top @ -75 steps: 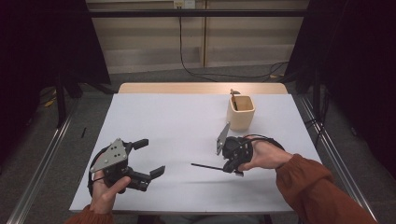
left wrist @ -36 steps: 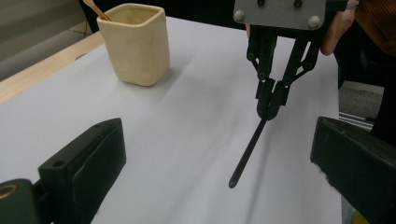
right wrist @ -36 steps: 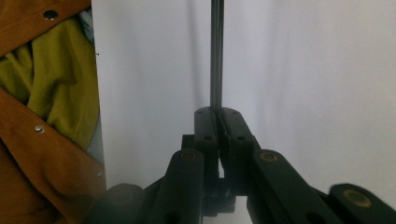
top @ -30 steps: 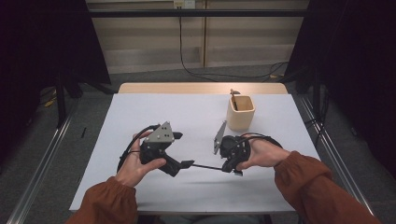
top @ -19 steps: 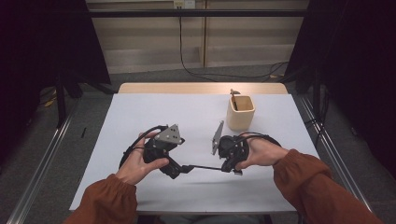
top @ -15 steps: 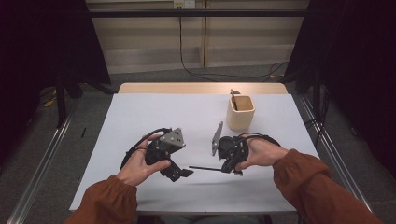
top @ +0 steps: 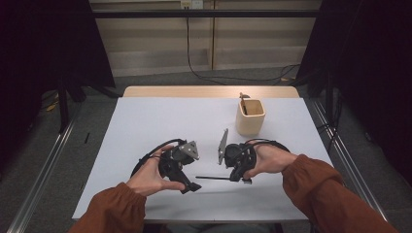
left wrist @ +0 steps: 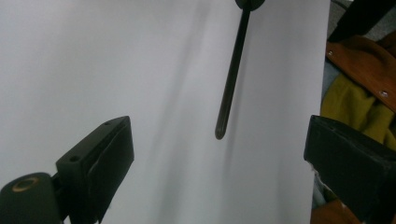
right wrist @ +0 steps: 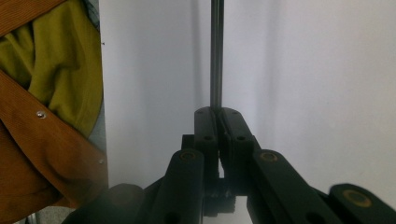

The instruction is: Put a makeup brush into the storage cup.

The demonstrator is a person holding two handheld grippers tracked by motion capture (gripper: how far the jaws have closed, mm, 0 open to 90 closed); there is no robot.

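In the high view, the right gripper (top: 236, 167) held a thin black rod (top: 212, 178) level above the white table (top: 160, 116), and the left gripper (top: 187, 180) waited just beside its free end. A wooden cup (top: 250, 117) stood further back.

In the left gripper view, the jaws stood wide apart with the rod (left wrist: 232, 79) tip between them but not touched.

In the right gripper view, the jaws were pressed together on the rod (right wrist: 216, 51).

The handover could fail: if the left jaws closed on the very tip, the rod would probably slip. I could read no writing.
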